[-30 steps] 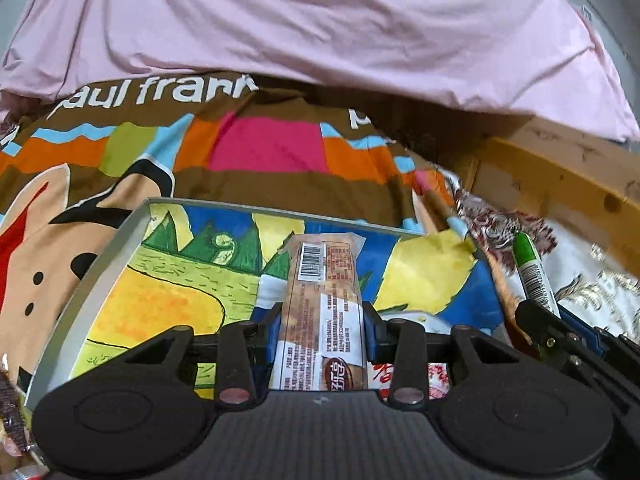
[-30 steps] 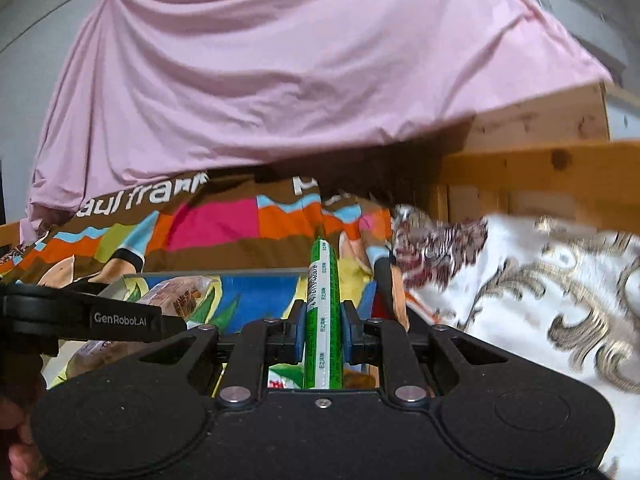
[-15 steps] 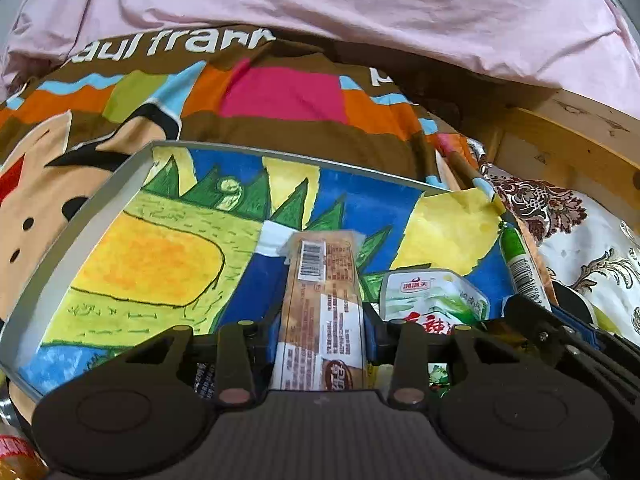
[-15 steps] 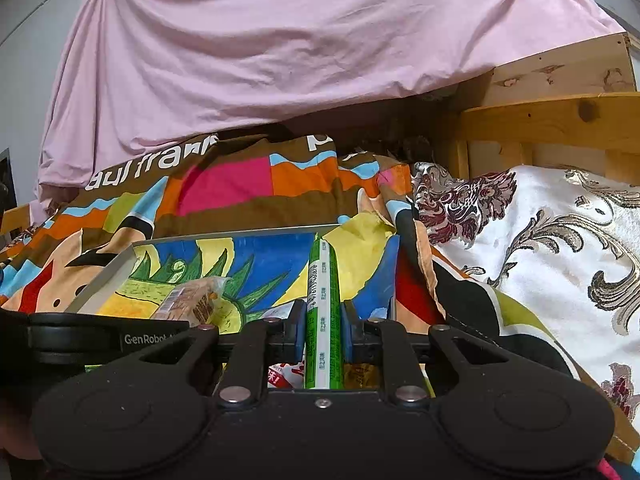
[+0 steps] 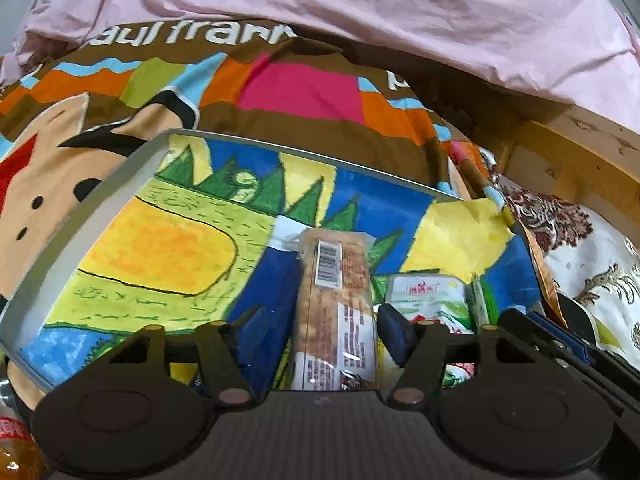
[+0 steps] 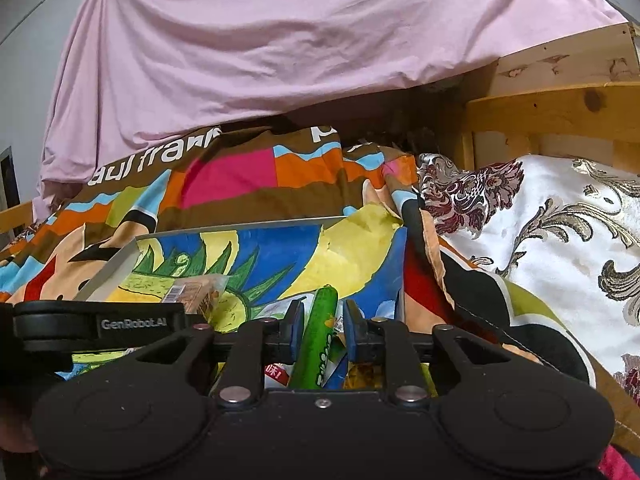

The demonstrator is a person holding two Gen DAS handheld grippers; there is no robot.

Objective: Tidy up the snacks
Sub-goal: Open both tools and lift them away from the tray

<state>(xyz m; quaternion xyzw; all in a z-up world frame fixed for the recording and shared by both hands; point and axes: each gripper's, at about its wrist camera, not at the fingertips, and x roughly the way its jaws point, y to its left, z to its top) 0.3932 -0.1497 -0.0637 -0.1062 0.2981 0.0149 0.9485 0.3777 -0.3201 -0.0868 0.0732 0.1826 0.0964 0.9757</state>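
A shallow grey-rimmed box [image 5: 300,148] lined with a bright drawing lies on the bed. My left gripper [image 5: 330,334] hangs over it, jaws opening. A brown snack bar [image 5: 336,300] with a barcode lies between them, and both blue pads stand apart from it. In the right wrist view, my right gripper [image 6: 322,326] is over the box's right part [image 6: 240,226], jaws also opening. A green stick snack [image 6: 320,332] leans tilted between them with a gap at the right pad. A white-and-green packet [image 5: 428,300] lies in the box beside the bar.
A colourful printed bedspread [image 5: 300,92] lies behind the box, with a pink sheet [image 6: 280,48] draped above it. At the right are a wooden bed frame [image 6: 552,108] and a white floral cloth [image 6: 560,232]. A bottle with a red label [image 5: 12,440] sits at the lower left.
The left jaws have spread wide and let go of the brown bar. The right jaws have parted a little, and the green stick, upright before, now leans.
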